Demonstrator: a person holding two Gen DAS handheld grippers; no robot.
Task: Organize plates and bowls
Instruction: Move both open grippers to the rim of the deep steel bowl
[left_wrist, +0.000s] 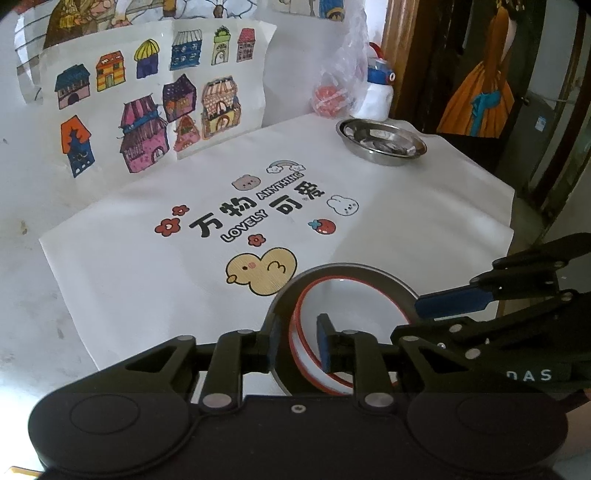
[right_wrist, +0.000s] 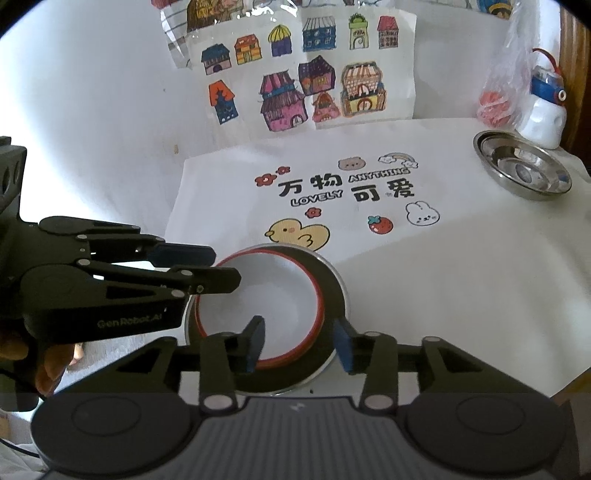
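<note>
A white bowl with a red rim sits in a dark plate with a metal edge at the near side of the printed white cloth. My left gripper straddles the left rims, one pad outside the plate and one inside the bowl, with gaps showing; it is open. My right gripper straddles the bowl's right rim the same way, pads clear of it, open. Each gripper also shows in the other's view: left gripper, right gripper.
A shiny steel dish stands at the far right of the cloth. Behind it are a white bottle with a blue cap and a plastic bag with something red inside. Coloured house drawings lean on the wall. The table edge runs close on the right.
</note>
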